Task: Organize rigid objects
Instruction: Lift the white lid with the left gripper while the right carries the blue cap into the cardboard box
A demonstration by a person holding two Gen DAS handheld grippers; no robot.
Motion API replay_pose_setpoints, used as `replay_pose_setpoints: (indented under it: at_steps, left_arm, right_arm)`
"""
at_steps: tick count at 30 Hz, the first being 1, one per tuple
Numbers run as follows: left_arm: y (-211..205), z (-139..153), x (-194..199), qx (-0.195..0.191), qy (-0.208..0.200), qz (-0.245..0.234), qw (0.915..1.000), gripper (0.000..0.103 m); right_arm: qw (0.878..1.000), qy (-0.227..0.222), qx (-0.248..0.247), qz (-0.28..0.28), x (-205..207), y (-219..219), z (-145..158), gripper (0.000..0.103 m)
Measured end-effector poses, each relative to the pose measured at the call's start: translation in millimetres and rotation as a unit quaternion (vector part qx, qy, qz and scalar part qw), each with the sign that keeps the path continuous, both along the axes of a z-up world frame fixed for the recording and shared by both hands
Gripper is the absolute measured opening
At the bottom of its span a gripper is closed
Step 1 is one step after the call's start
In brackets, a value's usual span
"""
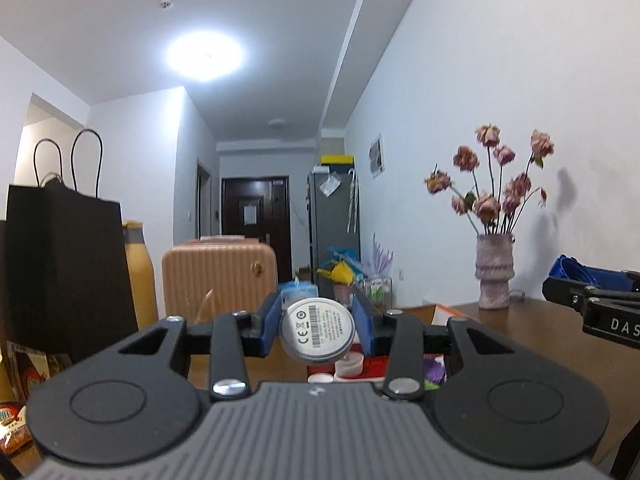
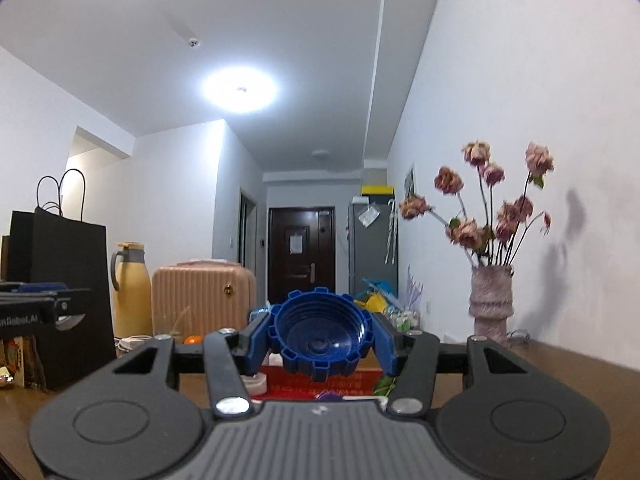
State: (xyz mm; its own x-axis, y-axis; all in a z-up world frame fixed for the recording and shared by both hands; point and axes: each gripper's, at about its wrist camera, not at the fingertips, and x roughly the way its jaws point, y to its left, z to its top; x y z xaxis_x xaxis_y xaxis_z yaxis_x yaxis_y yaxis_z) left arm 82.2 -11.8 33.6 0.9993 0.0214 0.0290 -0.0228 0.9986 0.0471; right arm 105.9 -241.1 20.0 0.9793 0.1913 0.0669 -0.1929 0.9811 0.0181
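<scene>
My left gripper (image 1: pixel 317 326) is shut on a round white disc (image 1: pixel 318 330) with a printed label and CE mark facing the camera, held above the table. My right gripper (image 2: pixel 320 338) is shut on a blue ridged bottle cap (image 2: pixel 320 336), its hollow inside facing the camera. The right gripper also shows at the right edge of the left wrist view (image 1: pixel 596 304); the left gripper shows at the left edge of the right wrist view (image 2: pixel 36 308). Below both lies a red box (image 2: pixel 320 386) with small white lids (image 1: pixel 348 364).
A brown wooden table (image 2: pixel 560 372) carries a vase of dried pink flowers (image 2: pixel 490 304) at the right by the wall. A black paper bag (image 2: pixel 60 296), a yellow thermos (image 2: pixel 130 292) and a peach suitcase (image 2: pixel 204 300) stand at the left and back.
</scene>
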Motion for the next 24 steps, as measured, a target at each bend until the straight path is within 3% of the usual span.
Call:
replay_pose_setpoints:
  at_steps: [15,24]
  left_arm:
    - [5.2,0.6,10.3,-0.014,0.011,-0.006,0.9998,0.04]
    - [16.6,14.7,77.7,-0.022,0.014,-0.002,0.9996,0.04]
  right_arm:
    - [1.0,0.002,0.001,0.0,9.9,-1.7,0.3,0.052]
    - [1.0,0.016,-0.004,-0.001,69.1,-7.8,17.9,0.052]
